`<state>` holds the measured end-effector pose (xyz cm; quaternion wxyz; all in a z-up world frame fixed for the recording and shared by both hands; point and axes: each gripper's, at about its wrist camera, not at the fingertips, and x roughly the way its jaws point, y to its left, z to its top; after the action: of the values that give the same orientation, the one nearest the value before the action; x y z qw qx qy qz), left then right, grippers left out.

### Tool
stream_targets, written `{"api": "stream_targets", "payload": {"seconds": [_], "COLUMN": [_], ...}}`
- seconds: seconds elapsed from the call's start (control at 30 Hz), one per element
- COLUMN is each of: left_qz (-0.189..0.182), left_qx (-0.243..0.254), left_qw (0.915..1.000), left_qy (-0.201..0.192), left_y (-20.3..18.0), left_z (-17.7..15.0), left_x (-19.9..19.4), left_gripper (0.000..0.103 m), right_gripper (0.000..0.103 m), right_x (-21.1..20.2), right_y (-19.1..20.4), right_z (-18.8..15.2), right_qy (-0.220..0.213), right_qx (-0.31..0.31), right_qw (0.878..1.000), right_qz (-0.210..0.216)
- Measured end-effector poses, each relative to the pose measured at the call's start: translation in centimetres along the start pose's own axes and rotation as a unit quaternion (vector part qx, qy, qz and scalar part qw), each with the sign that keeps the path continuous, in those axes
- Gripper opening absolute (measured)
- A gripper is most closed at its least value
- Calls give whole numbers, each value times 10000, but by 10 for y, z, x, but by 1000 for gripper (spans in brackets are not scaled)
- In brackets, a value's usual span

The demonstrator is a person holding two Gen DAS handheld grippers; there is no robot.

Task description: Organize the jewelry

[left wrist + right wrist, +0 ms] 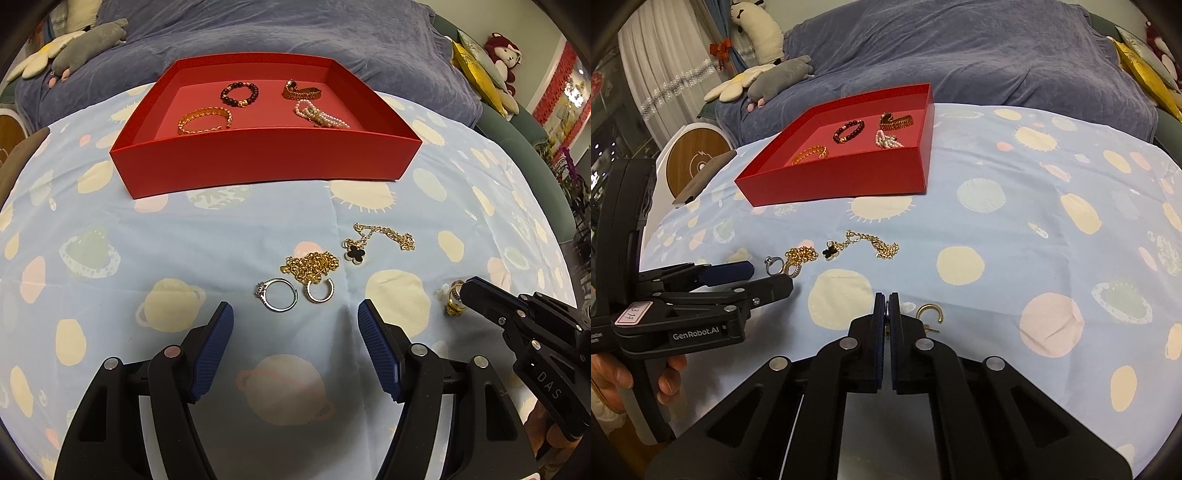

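Note:
A red tray (258, 162) at the far side of the table holds a gold bangle (205, 120), a dark bead bracelet (239, 94), a gold watch (301, 90) and a pearl piece (319, 114). On the cloth lie a silver ring (277, 295), a gold open ring (319, 290), a gold chain pile (312, 266) and a clover necklace (354, 253). My left gripper (295, 306) is open just short of the rings. My right gripper (886, 297) is shut, with a small gold earring (453, 301) pinched at its tips. A second gold hoop (929, 314) lies beside its right finger.
The round table wears a light blue cloth (1015, 221) with planet prints. Behind it is a sofa under a blue blanket (295, 33) with plush toys (85, 48) and a gold cushion (476, 70). A round wooden-faced device (696, 162) stands off the table's left edge.

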<state>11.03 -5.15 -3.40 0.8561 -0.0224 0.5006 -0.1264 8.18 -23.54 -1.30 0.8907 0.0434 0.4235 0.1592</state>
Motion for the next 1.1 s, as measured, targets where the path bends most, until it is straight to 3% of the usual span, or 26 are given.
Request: {"api": "stream_targets", "payload": {"seconds": [0.27,0.5,0.7,0.83,1.1], "left_qz": [107,108,248,541,668], "left_qx": [-26,12,152,422,669], "left_qw": [9999,9994,9993,9968,9935], "left_qy": [-128,-315,-253,-409,-641], "left_y": [3,3,4,1,-4], "left_z": [2,5,1,-2,0], "left_x": [2,-5,1,3,9], "left_gripper": [67,60,50,33,30], "right_gripper": [1,1,1,1,1], "right_x": [-3,-8,-7,-6,-5], "right_y": [4,0,-1,-2,-1], "right_z": [0,3,2,2,4], "right_qy": [-22,-63,-45,-34,-8], "right_qx": [-98,-11,5,33,66], "right_qw": [9999,10000,10000,10000,9999], "right_qz": [20,42,61,66,108]}}
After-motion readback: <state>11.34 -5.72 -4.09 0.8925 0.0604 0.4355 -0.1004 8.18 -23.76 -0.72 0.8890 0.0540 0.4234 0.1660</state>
